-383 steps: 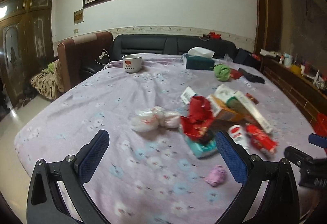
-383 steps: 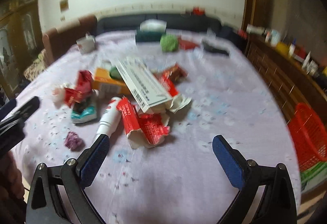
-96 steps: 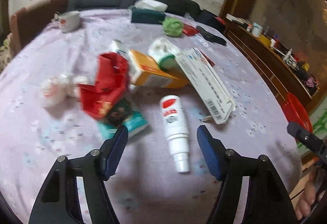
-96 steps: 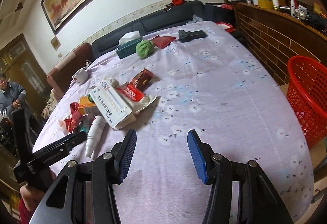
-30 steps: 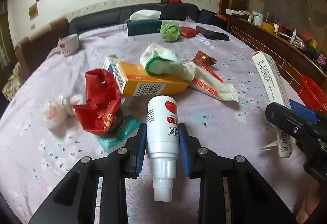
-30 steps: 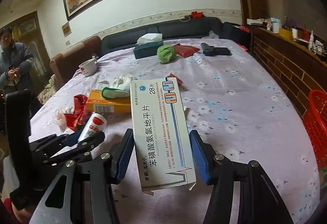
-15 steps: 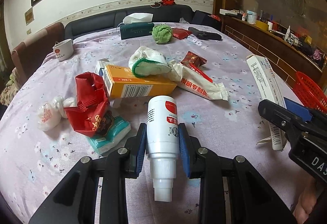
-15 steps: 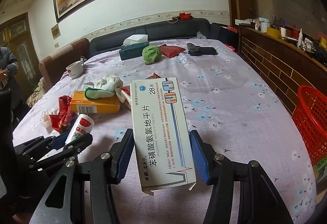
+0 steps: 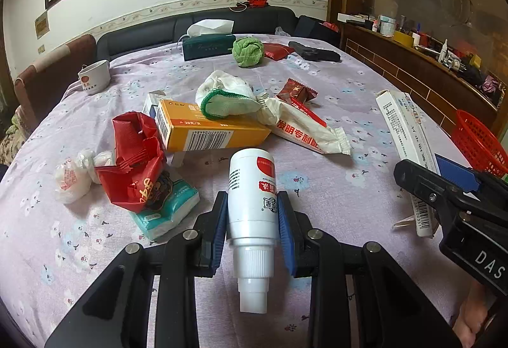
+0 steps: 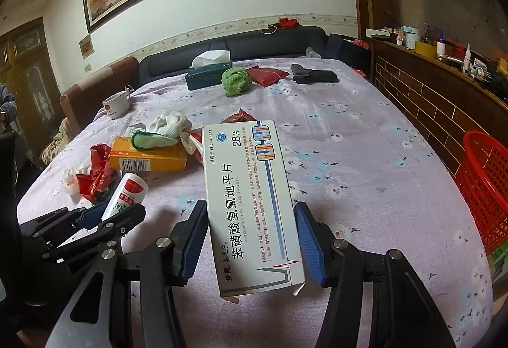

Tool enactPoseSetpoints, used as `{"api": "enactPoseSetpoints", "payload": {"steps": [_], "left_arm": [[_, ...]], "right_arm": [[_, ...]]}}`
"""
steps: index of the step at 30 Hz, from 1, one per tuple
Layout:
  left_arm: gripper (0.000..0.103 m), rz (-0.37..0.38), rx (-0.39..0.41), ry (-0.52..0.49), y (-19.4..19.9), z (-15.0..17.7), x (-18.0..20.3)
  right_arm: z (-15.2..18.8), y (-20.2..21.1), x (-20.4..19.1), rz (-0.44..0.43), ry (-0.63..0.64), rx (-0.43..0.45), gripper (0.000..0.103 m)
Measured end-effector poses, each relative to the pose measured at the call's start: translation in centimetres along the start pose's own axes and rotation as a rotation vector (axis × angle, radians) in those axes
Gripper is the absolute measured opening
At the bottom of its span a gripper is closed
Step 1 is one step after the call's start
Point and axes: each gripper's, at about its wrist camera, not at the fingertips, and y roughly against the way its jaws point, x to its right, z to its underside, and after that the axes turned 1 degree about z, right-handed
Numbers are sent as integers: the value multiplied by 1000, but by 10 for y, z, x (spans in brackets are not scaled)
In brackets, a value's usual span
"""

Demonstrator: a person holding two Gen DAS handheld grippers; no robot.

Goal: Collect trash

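Above the cluttered table (image 9: 365,87), the white bottle (image 9: 252,189) and the white medicine box (image 10: 250,205) are now held lifted, clamped in the left gripper (image 9: 253,232) and right gripper (image 10: 250,240) fingers, so both can be carried to the red basket (image 10: 485,183)

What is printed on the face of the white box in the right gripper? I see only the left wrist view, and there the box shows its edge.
Observer: The white box shows "28" and Chinese letters on its face. The right gripper is shut on it.
Operator: Is anybody else in the room?
Observer: Yes, a person's sleeve shows at the far left edge, by a wooden cabinet.
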Motion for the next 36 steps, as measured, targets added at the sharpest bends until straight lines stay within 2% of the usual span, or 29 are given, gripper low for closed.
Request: {"api": "enactPoseSetpoints", "payload": {"steps": [36], "left_arm": [[29,1,-1,1,0,1,0]], "right_arm": [[0,7,-2,-11,-5,-3,59]]}}
